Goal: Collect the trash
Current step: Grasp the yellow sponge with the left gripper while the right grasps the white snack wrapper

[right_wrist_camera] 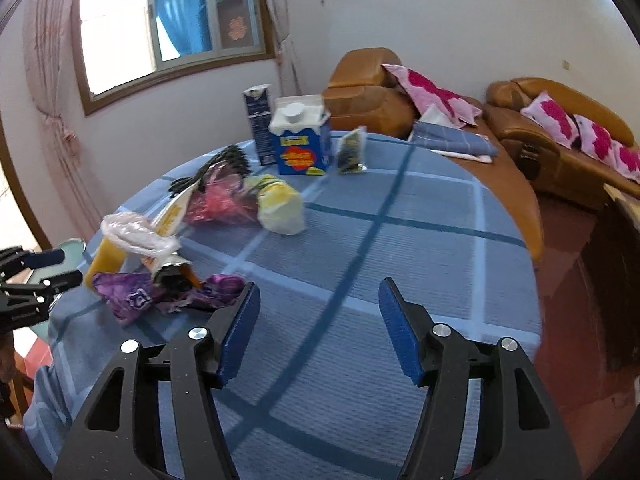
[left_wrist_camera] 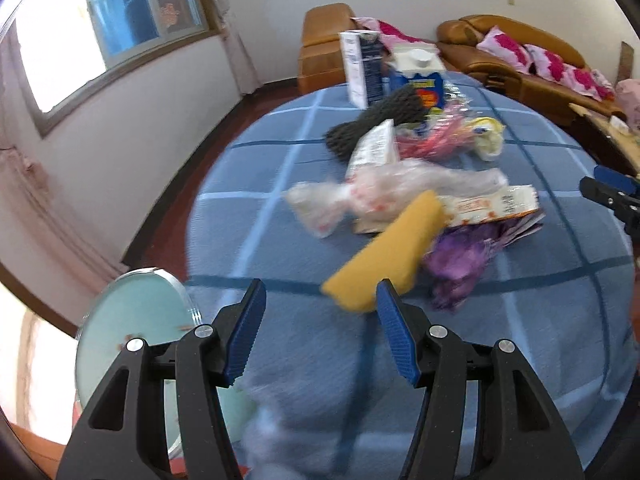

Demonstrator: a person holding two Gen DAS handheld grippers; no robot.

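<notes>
Both grippers [left_wrist_camera: 320,328] [right_wrist_camera: 318,328] are hanging open and empty over my tablecloth [right_wrist_camera: 400,248].
2 cartons [right_wrist_camera: 300,140] are standing behind scattered wrappers [right_wrist_camera: 136,236].

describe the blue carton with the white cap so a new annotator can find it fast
Start at the round table under the blue checked cloth. At its far edge, toward the window, two cartons stand upright side by side. The blue carton is the squat one, with a white screw cap and a yellow-and-red label; its neighbour, the dark blue carton, is taller, slimmer and capless.

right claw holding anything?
No. In the right wrist view the right claw stands open over bare blue tablecloth, nothing between its pads.
</notes>
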